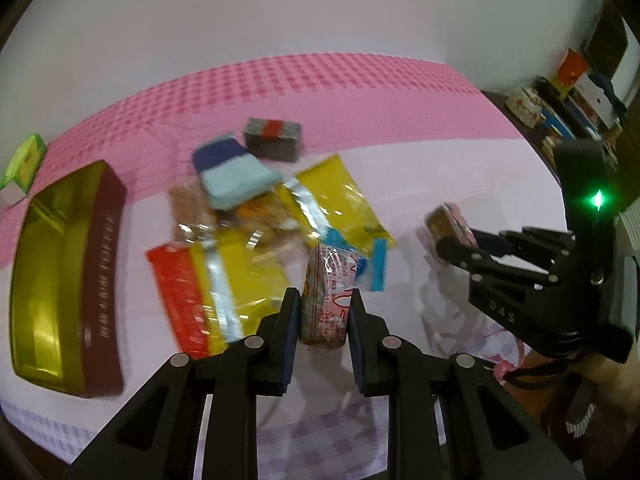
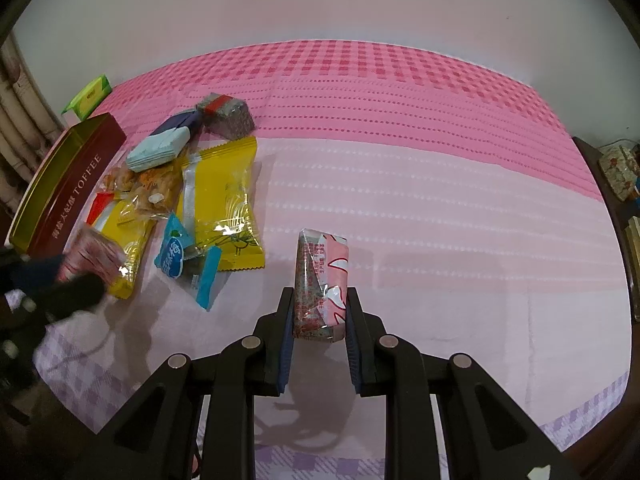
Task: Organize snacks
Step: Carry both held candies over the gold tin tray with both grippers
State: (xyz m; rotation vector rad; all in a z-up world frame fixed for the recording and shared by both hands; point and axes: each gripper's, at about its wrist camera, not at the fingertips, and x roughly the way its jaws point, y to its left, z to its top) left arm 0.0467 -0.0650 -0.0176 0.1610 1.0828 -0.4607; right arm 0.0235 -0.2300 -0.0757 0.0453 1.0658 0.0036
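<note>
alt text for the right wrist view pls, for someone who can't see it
The right gripper is shut on a pink and clear wrapped snack bar above a pink checked cloth. To its left lie a yellow snack packet and a small blue sweet packet, beside an open dark red and gold toffee tin.

Right wrist view:
- tin (image 2: 60,184) at left edge of frame, open side up, on tablecloth (image 2: 400,200).
- small box (image 2: 90,94) behind tin, upper left.
- snack pile right of tin: wrapped block (image 2: 228,116) at rear; flat packet (image 2: 160,152) just before it, touching; large pouch (image 2: 220,208) at pile's right side; small sachet (image 2: 188,264) overlapping pouch's lower left corner.
- wrapped bar (image 2: 320,284) at frame centre, well apart from pile, between right gripper (image 2: 320,312) fingers.

Left wrist view:
- second wrapped bar (image 1: 326,300) between left gripper (image 1: 325,312) fingers, before pile.
- tin at left edge of frame.
</note>
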